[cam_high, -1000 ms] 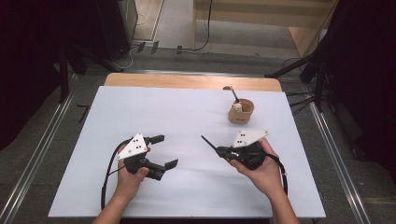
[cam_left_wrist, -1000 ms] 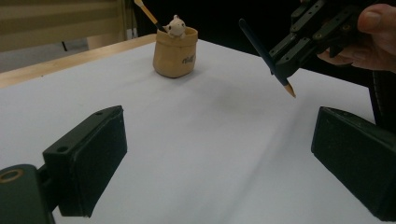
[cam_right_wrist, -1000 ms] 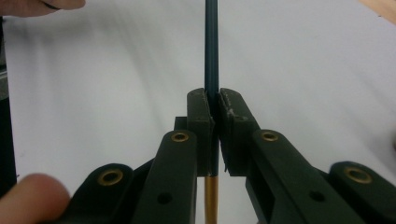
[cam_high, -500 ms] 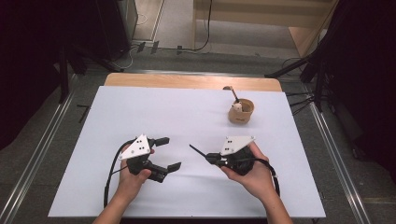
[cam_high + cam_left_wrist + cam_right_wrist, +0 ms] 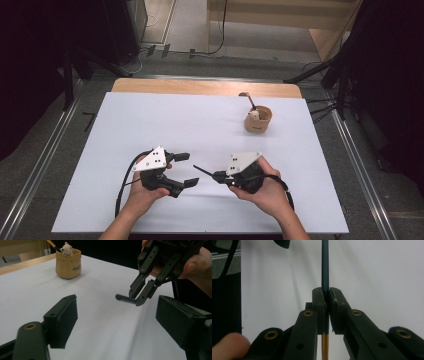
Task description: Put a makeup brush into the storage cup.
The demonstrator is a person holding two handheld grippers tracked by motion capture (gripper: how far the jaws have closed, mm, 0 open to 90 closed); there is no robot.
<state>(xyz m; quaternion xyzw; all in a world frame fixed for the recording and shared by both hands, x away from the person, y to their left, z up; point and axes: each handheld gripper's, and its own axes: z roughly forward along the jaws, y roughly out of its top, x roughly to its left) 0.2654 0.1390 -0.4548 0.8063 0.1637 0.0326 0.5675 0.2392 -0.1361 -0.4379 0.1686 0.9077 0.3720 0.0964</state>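
One tan pouch point(image 5: 258, 121) holds a small bear figure point(image 5: 66, 249) & stick; right tool point(image 5: 216, 176) pinches dark pen point(image 5: 325, 267), left tool point(image 5: 183, 170) spread

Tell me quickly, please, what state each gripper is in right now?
Left gripper: open, holding nothing.
Right gripper: shut on a dark pen.

Jaws clamp a dark pen point(image 5: 325, 270) (gold end below)

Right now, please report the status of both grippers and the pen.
Right gripper shut on thin dark pen. Left gripper open, facing the pen tip. Tan pouch far off, nothing between.
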